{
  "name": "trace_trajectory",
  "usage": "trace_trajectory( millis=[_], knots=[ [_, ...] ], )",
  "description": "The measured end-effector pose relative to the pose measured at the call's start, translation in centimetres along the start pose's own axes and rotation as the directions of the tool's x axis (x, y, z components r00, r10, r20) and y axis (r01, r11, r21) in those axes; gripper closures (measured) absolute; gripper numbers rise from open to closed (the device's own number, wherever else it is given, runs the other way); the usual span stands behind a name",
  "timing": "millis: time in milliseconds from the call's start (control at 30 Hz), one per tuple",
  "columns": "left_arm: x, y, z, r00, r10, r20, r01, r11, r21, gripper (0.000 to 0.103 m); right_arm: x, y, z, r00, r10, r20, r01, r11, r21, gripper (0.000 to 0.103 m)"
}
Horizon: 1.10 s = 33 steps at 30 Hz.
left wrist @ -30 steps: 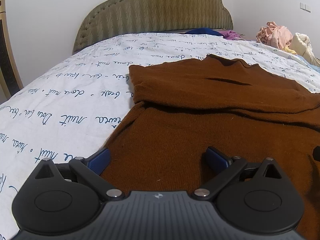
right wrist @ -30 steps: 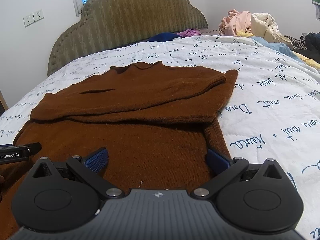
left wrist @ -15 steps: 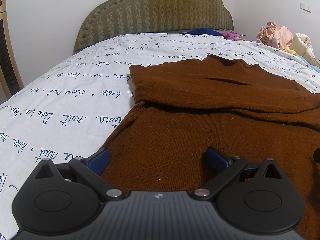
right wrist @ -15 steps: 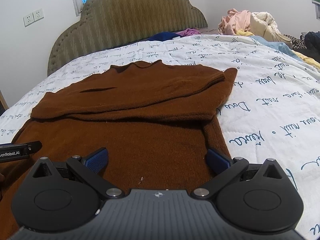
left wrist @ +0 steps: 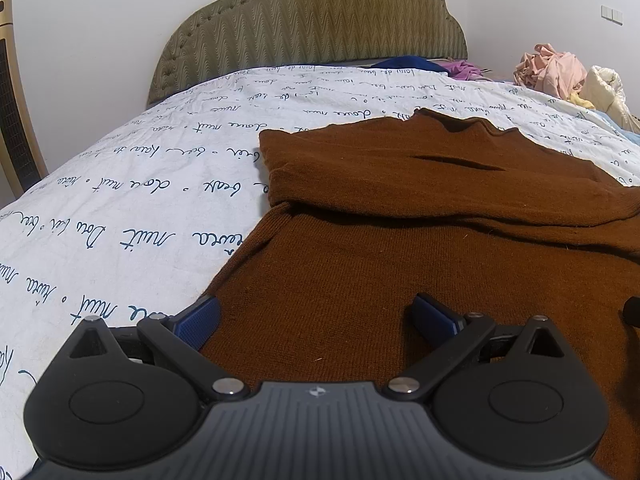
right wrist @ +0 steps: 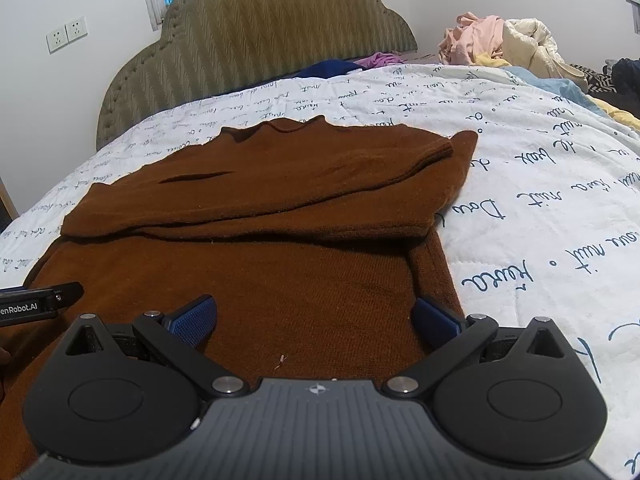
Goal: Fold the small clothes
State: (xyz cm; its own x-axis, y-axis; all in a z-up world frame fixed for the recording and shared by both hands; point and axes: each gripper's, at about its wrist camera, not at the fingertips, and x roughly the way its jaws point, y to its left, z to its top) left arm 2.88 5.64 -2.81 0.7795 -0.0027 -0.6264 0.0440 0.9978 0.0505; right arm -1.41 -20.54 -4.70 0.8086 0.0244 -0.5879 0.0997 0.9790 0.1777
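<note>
A brown knit sweater lies flat on the bed, sleeves folded across its chest, collar toward the headboard. It also shows in the right wrist view. My left gripper is open and empty, low over the sweater's near left hem edge. My right gripper is open and empty, low over the near right hem edge. The left gripper's side shows at the left edge of the right wrist view.
The bed has a white quilt printed with blue script and an olive padded headboard. A heap of pink and cream clothes lies at the far right. Blue and purple garments lie by the headboard.
Both grippers have moved slightly down and forward toward the sweater's hem. The sweater has not moved and both grippers stay open.
</note>
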Motion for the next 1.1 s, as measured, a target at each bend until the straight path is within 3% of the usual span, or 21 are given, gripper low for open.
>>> trace_trajectory(
  millis=[200,467,700,867,1100],
  knots=[
    [0.0,0.0,0.0,1.000,0.000,0.000,0.000,1.000,0.000,0.000,0.3,0.6,0.1,1.000,-0.023,-0.012,0.022,0.999,-0.033,0.000],
    [-0.1,-0.3,-0.1,1.000,0.027,0.009,-0.027,1.000,0.012,0.000,0.0,-0.8,0.2,0.999,0.034,0.009,-0.035,0.999,0.036,0.000],
    [0.0,-0.3,0.0,1.000,0.018,0.011,-0.018,1.000,0.009,0.000,0.5,-0.2,0.4,1.000,0.015,-0.002,-0.015,1.000,0.006,0.000],
    [0.0,0.0,0.0,1.000,0.004,0.006,-0.004,1.000,-0.008,0.000,0.2,-1.1,0.3,0.999,0.051,0.018,-0.052,0.997,0.054,0.000],
    [0.1,-0.8,0.0,0.999,0.040,0.001,-0.040,0.999,0.027,0.000,0.0,-1.3,0.4,0.999,0.048,0.019,-0.048,0.997,0.052,0.000]
  ],
)
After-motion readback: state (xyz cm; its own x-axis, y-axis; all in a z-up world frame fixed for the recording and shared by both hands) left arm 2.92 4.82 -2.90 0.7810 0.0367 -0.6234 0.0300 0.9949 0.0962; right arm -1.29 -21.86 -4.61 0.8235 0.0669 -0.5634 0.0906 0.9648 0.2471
